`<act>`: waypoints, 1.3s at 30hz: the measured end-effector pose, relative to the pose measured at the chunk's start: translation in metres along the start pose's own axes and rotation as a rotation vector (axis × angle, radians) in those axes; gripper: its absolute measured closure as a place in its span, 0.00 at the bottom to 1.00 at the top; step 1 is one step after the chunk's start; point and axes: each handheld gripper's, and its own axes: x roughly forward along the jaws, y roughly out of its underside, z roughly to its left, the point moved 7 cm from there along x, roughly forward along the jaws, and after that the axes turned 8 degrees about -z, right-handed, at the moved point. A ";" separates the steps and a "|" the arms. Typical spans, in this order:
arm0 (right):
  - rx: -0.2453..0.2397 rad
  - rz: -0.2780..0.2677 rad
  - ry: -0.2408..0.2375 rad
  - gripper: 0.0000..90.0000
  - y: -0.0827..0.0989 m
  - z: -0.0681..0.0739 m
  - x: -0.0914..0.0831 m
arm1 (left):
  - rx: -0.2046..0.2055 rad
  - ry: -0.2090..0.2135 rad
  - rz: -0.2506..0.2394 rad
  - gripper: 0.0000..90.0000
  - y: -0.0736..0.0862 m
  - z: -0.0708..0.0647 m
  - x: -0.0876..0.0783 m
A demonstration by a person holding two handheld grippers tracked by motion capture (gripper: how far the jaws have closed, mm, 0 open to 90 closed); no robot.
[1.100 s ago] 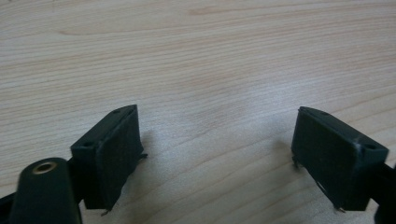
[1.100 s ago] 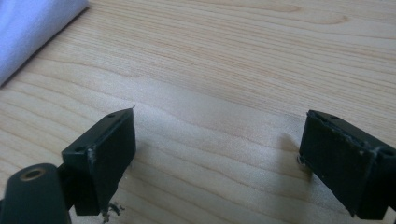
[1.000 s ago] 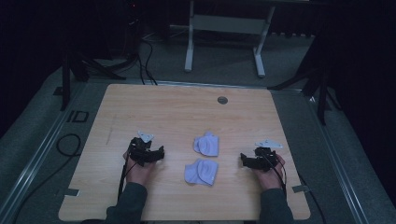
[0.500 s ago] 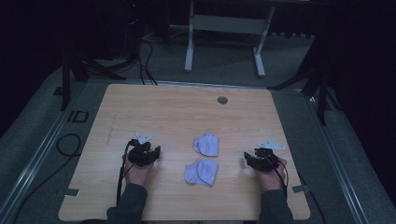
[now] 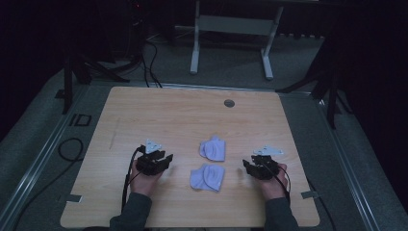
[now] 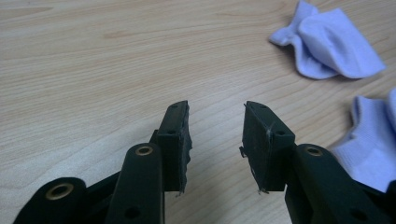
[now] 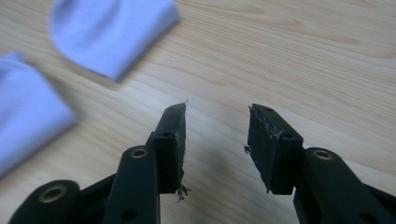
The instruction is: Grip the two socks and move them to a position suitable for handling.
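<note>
Socks, two pale blue: far sock (image 5: 213,148) and near sock (image 5: 207,177), lie mid-worktop (image 5: 183,115) toward the near edge, just apart, between both tongs. Left tongs (image 5: 161,161) sit left of them, jaws parted, nothing held; socks show at upper right in left gripper view (image 6: 331,46). Right tongs (image 5: 250,167) sit right of them, jaws parted, empty, near the right edge.
</note>
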 end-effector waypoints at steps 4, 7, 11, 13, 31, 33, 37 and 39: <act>-0.031 -0.001 -0.040 0.62 -0.006 0.016 -0.002 | 0.016 0.018 -0.006 0.69 -0.001 -0.004 -0.001; -0.041 -0.004 -0.062 0.62 -0.008 0.024 -0.002 | 0.017 0.020 -0.007 0.70 -0.001 -0.005 -0.001; -0.068 0.003 -0.108 0.61 -0.011 0.040 -0.002 | 0.029 0.030 -0.014 0.70 -0.002 -0.008 -0.001; -0.095 0.010 -0.139 0.62 -0.012 0.049 -0.002 | 0.031 0.033 -0.014 0.70 -0.002 -0.009 0.000; -0.197 0.026 -0.353 0.62 -0.030 0.124 0.010 | 0.043 0.039 -0.010 0.68 -0.002 -0.011 0.001; -0.208 0.038 -0.354 0.63 -0.031 0.129 0.013 | 0.047 0.045 -0.006 0.68 -0.002 -0.013 0.001; -0.199 0.076 -0.344 0.64 -0.032 0.134 0.025 | 0.054 0.048 -0.003 0.68 -0.001 -0.015 0.002; -0.190 0.096 -0.347 0.64 -0.031 0.135 0.030 | 0.057 0.050 -0.003 0.68 -0.001 -0.016 0.002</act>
